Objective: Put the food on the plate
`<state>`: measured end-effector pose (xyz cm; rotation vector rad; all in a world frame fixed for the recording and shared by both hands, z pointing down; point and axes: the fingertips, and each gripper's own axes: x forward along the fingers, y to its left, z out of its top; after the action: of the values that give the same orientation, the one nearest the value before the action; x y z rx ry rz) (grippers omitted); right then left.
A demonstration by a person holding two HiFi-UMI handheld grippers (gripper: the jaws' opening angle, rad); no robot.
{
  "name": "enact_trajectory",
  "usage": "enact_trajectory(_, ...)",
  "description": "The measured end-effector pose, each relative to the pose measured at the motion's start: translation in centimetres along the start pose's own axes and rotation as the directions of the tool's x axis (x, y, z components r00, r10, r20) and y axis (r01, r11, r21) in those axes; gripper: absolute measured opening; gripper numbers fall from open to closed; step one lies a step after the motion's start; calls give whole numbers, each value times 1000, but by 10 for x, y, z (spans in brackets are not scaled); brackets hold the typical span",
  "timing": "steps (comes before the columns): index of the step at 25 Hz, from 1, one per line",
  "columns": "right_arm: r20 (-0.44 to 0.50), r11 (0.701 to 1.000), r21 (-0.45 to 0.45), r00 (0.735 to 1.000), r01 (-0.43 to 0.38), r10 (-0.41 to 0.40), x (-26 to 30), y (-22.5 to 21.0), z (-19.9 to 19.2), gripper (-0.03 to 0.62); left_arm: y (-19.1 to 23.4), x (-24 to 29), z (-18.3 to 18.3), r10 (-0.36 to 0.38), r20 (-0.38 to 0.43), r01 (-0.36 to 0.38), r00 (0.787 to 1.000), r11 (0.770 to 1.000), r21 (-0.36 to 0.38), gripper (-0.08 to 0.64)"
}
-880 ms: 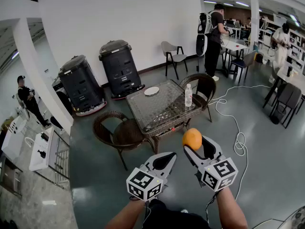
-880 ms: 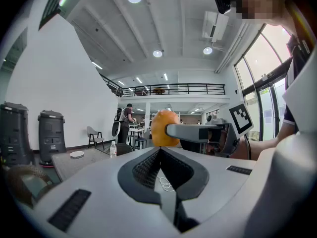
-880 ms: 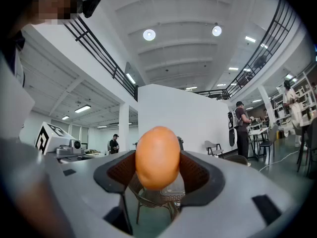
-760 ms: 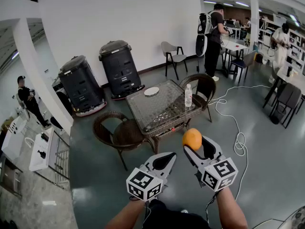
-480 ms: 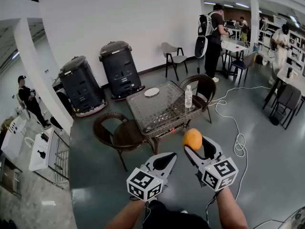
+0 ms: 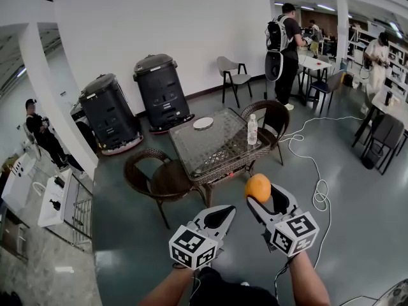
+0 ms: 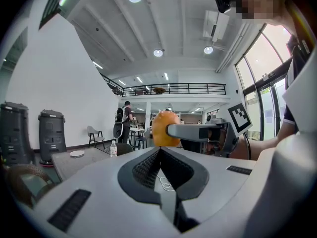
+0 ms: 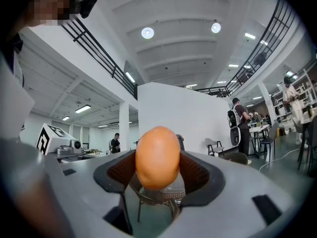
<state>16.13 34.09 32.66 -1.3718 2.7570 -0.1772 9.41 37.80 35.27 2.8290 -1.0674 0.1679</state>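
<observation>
An orange (image 6: 258, 187) sits between the jaws of my right gripper (image 6: 260, 194), held in the air in front of me. The right gripper view shows the orange (image 8: 157, 156) pressed by both pads. My left gripper (image 6: 227, 210) hangs beside it, shut and empty. In the left gripper view its jaws (image 7: 159, 150) meet at the tips, with the orange (image 7: 165, 128) just beyond them. A small white plate (image 6: 203, 122) lies on the far side of the glass-topped wicker table (image 6: 217, 152), well ahead of both grippers.
A water bottle (image 6: 252, 129) stands on the table's right side. Wicker chairs (image 6: 162, 180) (image 6: 271, 115) flank the table. Two black bins (image 6: 159, 89) stand by the wall. A white cable (image 6: 319, 187) lies on the floor at right. People stand in the background.
Both grippers and the orange stay almost still. The person with the backpack at the back has shifted slightly.
</observation>
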Motion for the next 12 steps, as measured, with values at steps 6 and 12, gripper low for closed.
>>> enact_trajectory(6, -22, 1000, -9, 1000, -6, 6, 2, -6, -4, 287, 2, 4, -2, 9, -10, -9, 1000, 1000, -4, 9)
enact_trajectory(12, -25, 1000, -6, 1000, -6, 6, 18, -16, -11, 287, 15, 12, -9, 9, -18, -10, 1000, 1000, -13, 9)
